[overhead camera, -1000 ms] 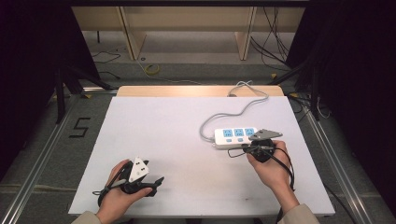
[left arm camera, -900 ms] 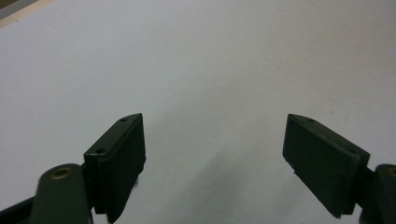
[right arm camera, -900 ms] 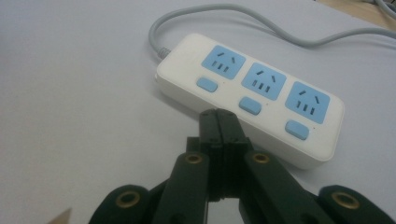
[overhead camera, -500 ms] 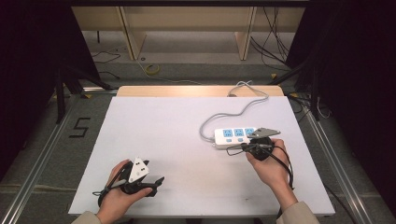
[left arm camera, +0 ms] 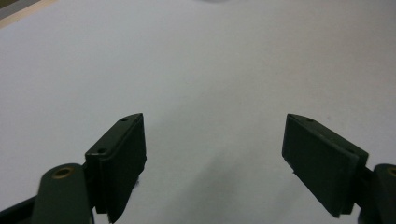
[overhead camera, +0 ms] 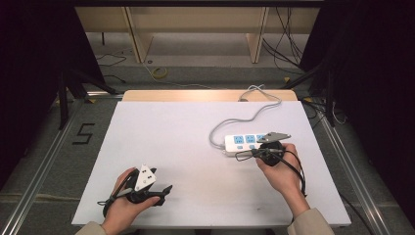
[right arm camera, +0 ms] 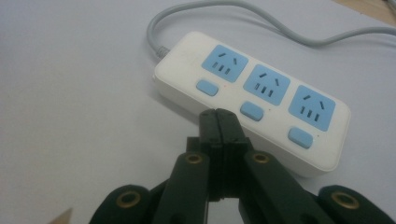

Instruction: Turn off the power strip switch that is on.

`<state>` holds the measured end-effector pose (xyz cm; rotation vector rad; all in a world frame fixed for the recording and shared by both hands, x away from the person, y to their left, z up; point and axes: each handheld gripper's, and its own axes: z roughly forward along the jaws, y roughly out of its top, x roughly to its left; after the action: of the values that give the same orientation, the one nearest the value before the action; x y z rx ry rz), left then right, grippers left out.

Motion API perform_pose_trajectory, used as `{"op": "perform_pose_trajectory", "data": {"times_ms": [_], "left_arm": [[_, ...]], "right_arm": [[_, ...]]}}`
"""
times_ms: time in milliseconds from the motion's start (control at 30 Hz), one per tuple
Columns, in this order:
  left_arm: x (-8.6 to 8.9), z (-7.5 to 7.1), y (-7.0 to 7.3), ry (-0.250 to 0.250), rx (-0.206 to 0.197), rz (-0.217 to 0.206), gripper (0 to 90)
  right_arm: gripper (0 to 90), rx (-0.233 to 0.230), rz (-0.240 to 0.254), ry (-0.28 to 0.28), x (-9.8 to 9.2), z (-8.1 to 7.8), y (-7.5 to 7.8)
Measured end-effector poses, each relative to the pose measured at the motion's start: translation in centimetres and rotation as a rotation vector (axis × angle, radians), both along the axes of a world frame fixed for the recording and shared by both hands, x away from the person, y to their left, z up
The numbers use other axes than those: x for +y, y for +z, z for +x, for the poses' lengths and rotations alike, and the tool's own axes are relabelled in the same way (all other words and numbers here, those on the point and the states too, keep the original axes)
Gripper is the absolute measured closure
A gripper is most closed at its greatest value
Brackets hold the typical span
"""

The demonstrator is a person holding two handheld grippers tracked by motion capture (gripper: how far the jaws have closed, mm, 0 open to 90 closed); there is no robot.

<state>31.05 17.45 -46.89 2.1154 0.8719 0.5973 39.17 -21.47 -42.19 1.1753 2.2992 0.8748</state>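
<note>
A white power strip (overhead camera: pixel 245 141) with three blue sockets and three blue buttons lies on the right half of the white table (overhead camera: pixel 171 127). Its grey cable (overhead camera: pixel 244 115) curls off toward the far edge. My right gripper (overhead camera: pixel 244 154) is shut with nothing between its jaws. Its tips (right arm camera: pixel 218 116) sit just at the near side of the power strip (right arm camera: pixel 252 93), by the middle button (right arm camera: pixel 252 111). My left gripper (overhead camera: pixel 165 191) rests low at the front left of the table. It stands open (left arm camera: pixel 214 120) over bare white surface, holding nothing.
The grey cable (right arm camera: pixel 280 25) runs behind the strip and off the table's far right edge. Wooden shelf legs (overhead camera: pixel 257 34) and loose floor cables (overhead camera: pixel 156 73) lie beyond the table. Metal rails (overhead camera: pixel 44 161) flank both sides, and a "5" mark (overhead camera: pixel 83 133) is on the floor.
My right gripper has edged slightly left and forward, closer to the strip. The left gripper has stayed where it was.
</note>
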Motion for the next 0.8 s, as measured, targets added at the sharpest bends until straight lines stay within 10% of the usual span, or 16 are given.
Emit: {"op": "perform_pose_trajectory", "data": {"times_ms": [800], "left_arm": [[-0.34, -0.02, -0.24, 0.004, 0.03, -0.025, 22.0]], "right_arm": [[90.0, -0.015, 0.012, 0.012, 0.47, 0.81, 0.76]]}}
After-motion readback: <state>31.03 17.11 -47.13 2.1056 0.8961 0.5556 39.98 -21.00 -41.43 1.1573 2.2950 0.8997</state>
